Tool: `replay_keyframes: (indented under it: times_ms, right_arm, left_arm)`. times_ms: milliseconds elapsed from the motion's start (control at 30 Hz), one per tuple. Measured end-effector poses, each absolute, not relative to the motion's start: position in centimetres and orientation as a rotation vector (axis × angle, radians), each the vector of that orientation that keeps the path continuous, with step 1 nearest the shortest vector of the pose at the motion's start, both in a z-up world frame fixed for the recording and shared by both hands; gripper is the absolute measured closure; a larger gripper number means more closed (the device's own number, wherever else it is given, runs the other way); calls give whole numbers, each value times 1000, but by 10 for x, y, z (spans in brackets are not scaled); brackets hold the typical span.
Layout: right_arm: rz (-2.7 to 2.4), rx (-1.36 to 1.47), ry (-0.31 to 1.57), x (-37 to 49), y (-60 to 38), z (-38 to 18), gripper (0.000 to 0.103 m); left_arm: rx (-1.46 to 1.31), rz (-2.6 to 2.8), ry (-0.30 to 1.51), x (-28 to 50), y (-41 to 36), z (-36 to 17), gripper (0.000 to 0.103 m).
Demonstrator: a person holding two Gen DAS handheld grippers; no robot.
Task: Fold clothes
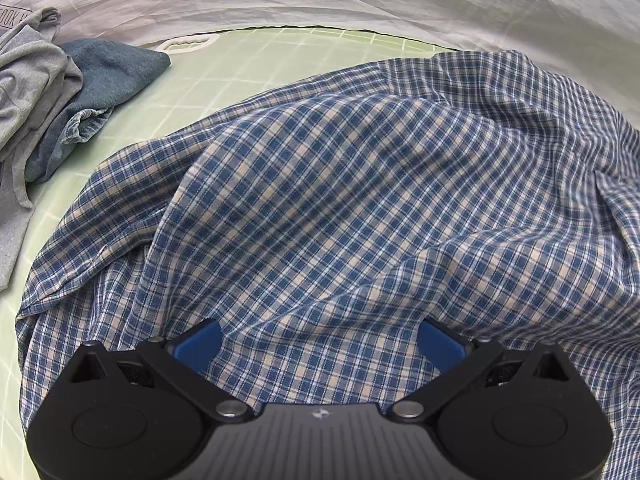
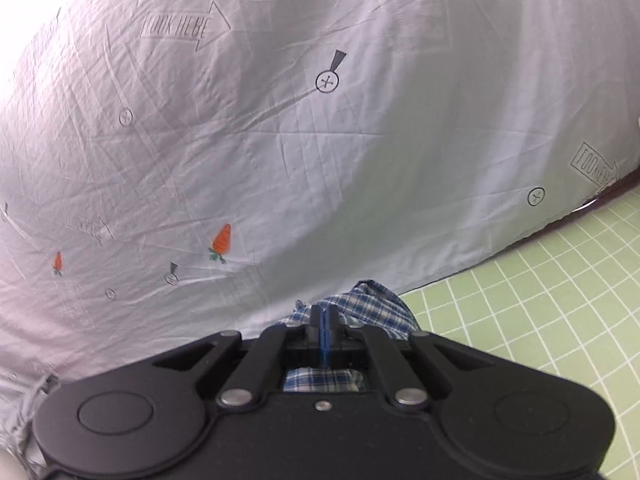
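A blue-and-cream plaid shirt lies rumpled over the green grid mat and fills most of the left wrist view. My left gripper hovers just above it, jaws wide apart, with nothing between the blue pads. In the right wrist view my right gripper is shut on a bunched edge of the plaid shirt, which pokes out beyond the fingertips and hangs below them. That gripper points at a pale printed sheet, lifted off the mat.
A heap of grey and dark blue-green clothes lies at the mat's left side. A pale sheet printed with carrots and arrows surrounds the mat. A white handle cut-out marks the mat's far edge.
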State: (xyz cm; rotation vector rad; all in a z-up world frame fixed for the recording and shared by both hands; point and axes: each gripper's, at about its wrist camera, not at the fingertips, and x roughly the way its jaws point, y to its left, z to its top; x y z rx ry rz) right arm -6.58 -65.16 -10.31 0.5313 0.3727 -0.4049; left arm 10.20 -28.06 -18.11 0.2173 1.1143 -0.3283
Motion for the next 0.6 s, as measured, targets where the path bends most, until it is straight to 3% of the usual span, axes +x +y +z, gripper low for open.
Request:
replay_keyframes:
  times_ms: [100, 200, 233, 267, 333, 400, 467, 600]
  right_arm:
    - [-486, 540, 578, -58, -659, -137, 101]
    - [-526, 588, 593, -81, -657, -155, 84]
    - [-541, 601, 600, -89, -657, -160, 68]
    - [-577, 570, 621, -96, -653, -166, 59]
    - [-619, 542, 664, -108, -649, -175, 57]
    - [-651, 547, 694, -118, -646, -183, 48]
    - [-687, 541, 707, -126, -638, -187, 31]
    - [-698, 506, 754, -134, -621, -193, 21]
  left_arm:
    - [218, -329, 1113, 102, -281, -181, 0]
    - [216, -328, 1111, 103, -281, -180, 0]
    - [215, -327, 1110, 103, -281, -180, 0]
    - [214, -325, 1109, 103, -281, -180, 0]
    - [212, -320, 1110, 104, -281, -180, 0]
    - [210, -315, 1112, 104, -282, -179, 0]
    - [211, -315, 1116, 105, -282, -179, 0]
    - [209, -313, 1113, 104, -282, -179, 0]
